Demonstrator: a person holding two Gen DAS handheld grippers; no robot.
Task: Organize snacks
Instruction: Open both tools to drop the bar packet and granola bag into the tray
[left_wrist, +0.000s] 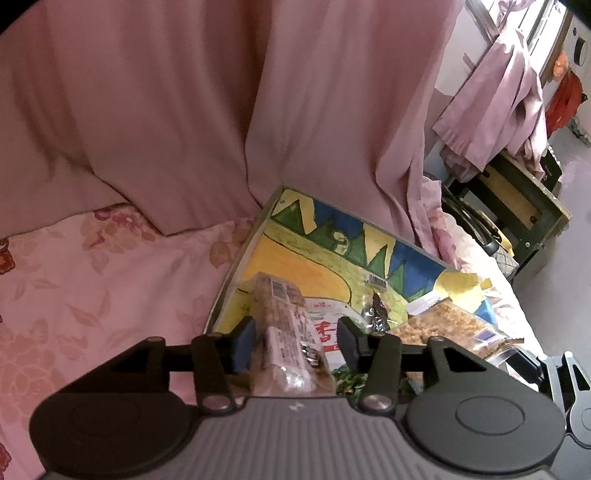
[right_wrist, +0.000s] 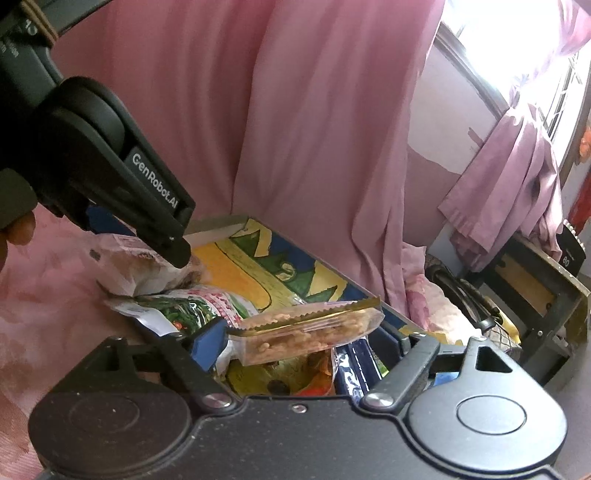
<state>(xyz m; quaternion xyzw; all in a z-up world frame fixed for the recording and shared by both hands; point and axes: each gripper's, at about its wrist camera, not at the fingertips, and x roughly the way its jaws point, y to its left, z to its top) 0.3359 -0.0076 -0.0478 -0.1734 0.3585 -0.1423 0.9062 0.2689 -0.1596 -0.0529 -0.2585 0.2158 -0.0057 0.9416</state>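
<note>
Snacks lay heaped on a painted board (left_wrist: 325, 254), its surface yellow, green and blue, which rested on a bed with a pink floral sheet (left_wrist: 92, 295) in front of a pink curtain (left_wrist: 184, 110).

Seen from the left wrist, the left hand-held gripper (left_wrist: 295, 341) had a long clear packet of pale brown snack (left_wrist: 284, 332) between its jaws. The blue left pad (left_wrist: 243, 341) sat against the packet's side, while a gap showed between the packet and the black right finger (left_wrist: 349, 343), so the jaws stood partly apart and did not clamp it. No earlier view was given, so nothing more could be said of them. Under the packet lay a white pouch with red lettering (left_wrist: 327, 328), and to the right a clear bag of golden crumbly snack (left_wrist: 447, 325).

Seen from the right wrist, the right hand-held gripper (right_wrist: 314, 343) stood wide. A clear packet of small tan pieces with a gold serrated edge (right_wrist: 310, 328) stretched across between its fingers, its left end by the blue pad (right_wrist: 210, 341); whether the pads pressed on it could not be told. Behind it lay a pouch printed with green vegetables (right_wrist: 184, 310). At the upper left, the left hand-held gripper (right_wrist: 173, 251) pointed down onto the pale packet (right_wrist: 136, 266).
</note>
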